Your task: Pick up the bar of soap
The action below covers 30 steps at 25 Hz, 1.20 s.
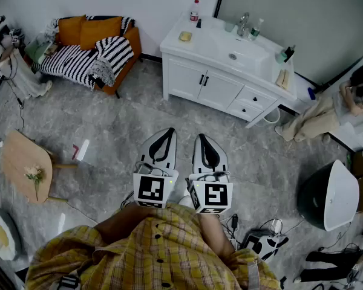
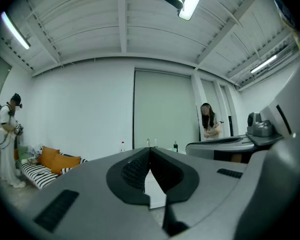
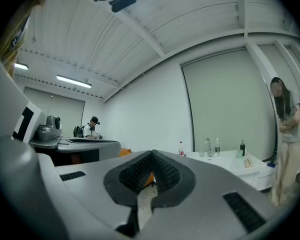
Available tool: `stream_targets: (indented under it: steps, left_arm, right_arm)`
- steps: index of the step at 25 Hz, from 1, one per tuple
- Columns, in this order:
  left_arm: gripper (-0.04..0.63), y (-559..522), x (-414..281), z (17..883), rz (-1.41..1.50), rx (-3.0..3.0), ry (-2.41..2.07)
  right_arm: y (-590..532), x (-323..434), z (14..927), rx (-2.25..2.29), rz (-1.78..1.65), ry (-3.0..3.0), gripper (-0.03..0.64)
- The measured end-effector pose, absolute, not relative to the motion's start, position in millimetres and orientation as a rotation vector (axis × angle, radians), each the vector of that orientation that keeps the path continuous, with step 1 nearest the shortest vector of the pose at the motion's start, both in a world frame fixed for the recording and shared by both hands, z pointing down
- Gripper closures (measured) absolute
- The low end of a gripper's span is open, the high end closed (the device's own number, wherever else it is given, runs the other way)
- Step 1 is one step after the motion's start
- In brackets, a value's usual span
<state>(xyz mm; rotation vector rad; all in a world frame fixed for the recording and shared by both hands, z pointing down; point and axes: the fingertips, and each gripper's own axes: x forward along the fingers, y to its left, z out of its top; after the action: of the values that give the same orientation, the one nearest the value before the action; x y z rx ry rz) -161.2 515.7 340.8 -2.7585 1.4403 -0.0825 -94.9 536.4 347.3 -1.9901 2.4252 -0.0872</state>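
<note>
From the head view, a person in a yellow plaid shirt (image 1: 157,252) holds two grippers side by side above a grey tiled floor (image 1: 109,125): the left gripper (image 1: 166,136) and the right gripper (image 1: 202,141), each with its jaws together and nothing in them. Well apart from both, a single yellowish bar of soap (image 1: 185,36) lies on the left end of the white bench (image 1: 207,36), beside the sink, with one red-capped bottle (image 1: 195,11) behind it and one tap (image 1: 243,23) at the basin. The bench front shows two cabinet doors and two drawers. To the left stands one sofa (image 1: 78,62) with two orange cushions (image 1: 100,31), and nearer, one small wooden table (image 1: 24,162). From the left gripper view, the left gripper (image 2: 150,151) has its two dark pads meeting at the tips (nothing sits between them), and two people stand in the room, one at the far left (image 2: 10,119) and one right of centre (image 2: 208,120). From the right gripper view, the right gripper (image 3: 151,156) is likewise closed and empty, the bench (image 3: 240,165) lies beyond to the right, and two people are seen, one at either side.
</note>
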Motion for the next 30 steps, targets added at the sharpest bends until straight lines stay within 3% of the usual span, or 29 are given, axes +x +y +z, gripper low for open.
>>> stream_targets:
  steps: [19,30]
  left_arm:
    - [0.588,511,-111,377,-0.25,-2.696,1.549]
    - [0.588,350,-86,412,-0.224,-2.711,1.605]
  right_arm:
    - [528,-17,379,-1.941,-0.17,2.436,0.609]
    - [370,13,417,-1.983,-0.229,2.462,0.609]
